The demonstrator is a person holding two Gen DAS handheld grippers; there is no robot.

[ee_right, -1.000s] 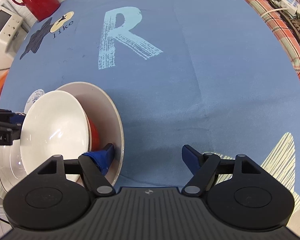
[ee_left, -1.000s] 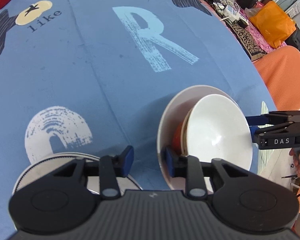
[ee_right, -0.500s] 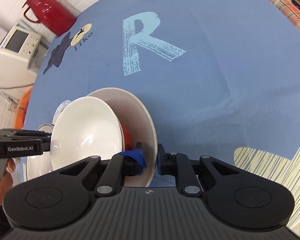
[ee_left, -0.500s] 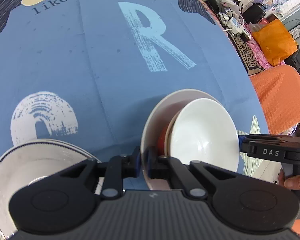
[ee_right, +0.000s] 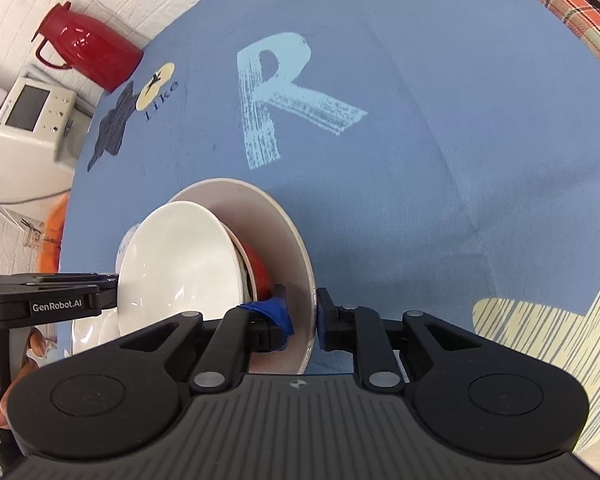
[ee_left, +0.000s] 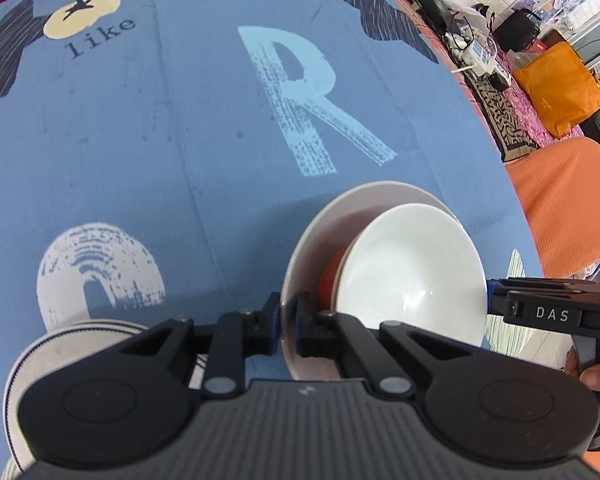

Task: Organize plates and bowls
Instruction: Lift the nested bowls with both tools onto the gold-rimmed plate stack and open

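Note:
A beige plate (ee_left: 328, 220) carries a red bowl (ee_left: 330, 280) with a white bowl (ee_left: 412, 276) nested in it. My left gripper (ee_left: 286, 320) is shut on the plate's left rim. My right gripper (ee_right: 302, 316) is shut on the opposite rim of the same plate (ee_right: 284, 240); the white bowl (ee_right: 180, 264) and red bowl (ee_right: 258, 276) show there too. The stack is held above the blue tablecloth (ee_left: 140, 140). A white plate with a dark rim line (ee_left: 24, 364) lies on the table under my left gripper.
A red jug (ee_right: 88, 48) and a white appliance (ee_right: 24, 128) stand at the table's far left. An orange chair (ee_left: 564, 200) and cluttered items lie beyond the right edge. A cream striped print (ee_right: 540, 344) marks the cloth at right.
Both grippers closed on opposite rims of the beige plate. The plate with its bowls has risen off the table, and the dark-rimmed plate has dropped lower in the left wrist view.

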